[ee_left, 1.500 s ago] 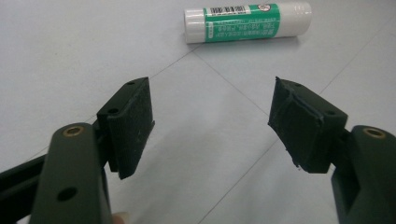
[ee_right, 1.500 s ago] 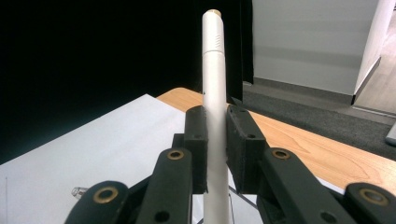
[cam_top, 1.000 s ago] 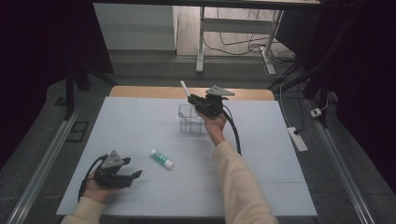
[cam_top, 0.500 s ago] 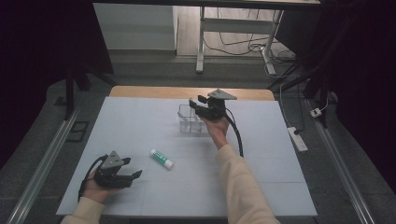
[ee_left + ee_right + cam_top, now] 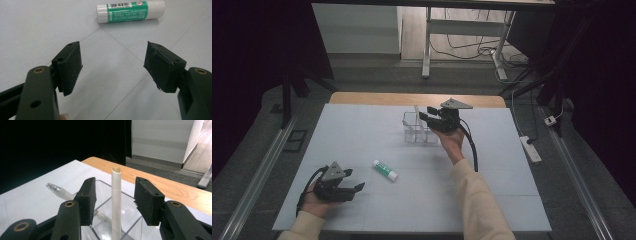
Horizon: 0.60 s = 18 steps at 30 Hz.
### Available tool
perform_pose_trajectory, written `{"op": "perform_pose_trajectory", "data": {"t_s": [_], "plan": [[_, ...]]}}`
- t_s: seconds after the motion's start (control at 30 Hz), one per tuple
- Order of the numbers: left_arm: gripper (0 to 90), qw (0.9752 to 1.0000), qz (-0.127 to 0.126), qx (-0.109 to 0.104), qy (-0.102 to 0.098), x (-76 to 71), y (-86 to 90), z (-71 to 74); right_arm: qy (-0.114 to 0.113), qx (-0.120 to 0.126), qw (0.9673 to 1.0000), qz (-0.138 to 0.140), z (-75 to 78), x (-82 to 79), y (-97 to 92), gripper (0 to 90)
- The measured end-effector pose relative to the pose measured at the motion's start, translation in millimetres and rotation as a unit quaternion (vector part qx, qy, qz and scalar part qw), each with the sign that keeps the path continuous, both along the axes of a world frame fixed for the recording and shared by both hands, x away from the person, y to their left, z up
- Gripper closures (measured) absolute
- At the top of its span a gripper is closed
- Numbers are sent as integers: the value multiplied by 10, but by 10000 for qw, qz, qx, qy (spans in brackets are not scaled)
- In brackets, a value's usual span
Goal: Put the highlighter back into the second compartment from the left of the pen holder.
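While right hand-held gripper point(image 5: 113, 202) opens, white pen point(image 5: 116, 202) stands free between jaws, clear organiser point(image 5: 419, 131) near table's far edge.

Clear glossy plastic organizer point(image 5: 419, 129); matt white pen point(image 5: 116, 202); glossy glue stick point(image 5: 130, 10).

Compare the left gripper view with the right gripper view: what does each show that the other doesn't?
Left gripper view: a green-labelled glue stick lying on its side on the pale mat, beyond the left gripper, whose jaws stand wide apart with nothing between them.

Right gripper view: a white pen standing upright in a clear organizer, between the jaws of the right gripper, which have just been closing a little but do not touch it. A second pen leans to the left, and the wooden table edge runs behind.

Both: black padded jaws, open, over the same mat.
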<state>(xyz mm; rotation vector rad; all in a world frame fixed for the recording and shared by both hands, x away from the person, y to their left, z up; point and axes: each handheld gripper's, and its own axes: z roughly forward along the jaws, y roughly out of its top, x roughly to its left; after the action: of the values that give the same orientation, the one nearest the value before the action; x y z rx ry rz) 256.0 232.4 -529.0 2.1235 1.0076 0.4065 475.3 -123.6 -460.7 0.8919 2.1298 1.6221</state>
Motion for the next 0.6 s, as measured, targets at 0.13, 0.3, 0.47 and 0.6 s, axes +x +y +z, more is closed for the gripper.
{"op": "perform_pose_trajectory", "data": {"t_s": [0.13, 0.3, 0.47, 0.6], "plan": [[298, 10000, -4, 9, 3, 1, -2, 0, 12, -65, 10000, 40, 17, -45, -62, 513], [299, 10000, -6, 19, 7, 2, -5, -2, 21, -141, 9999, 99, 30, -126, -136, 516], [298, 10000, 9, 20, 2, 0, -4, 0, 59, -225, 9996, 168, 9, -210, -190, 521], [298, 10000, 16, 27, -10, -3, -5, 7, 74, -261, 9994, 199, -13, -294, -239, 521]]}}
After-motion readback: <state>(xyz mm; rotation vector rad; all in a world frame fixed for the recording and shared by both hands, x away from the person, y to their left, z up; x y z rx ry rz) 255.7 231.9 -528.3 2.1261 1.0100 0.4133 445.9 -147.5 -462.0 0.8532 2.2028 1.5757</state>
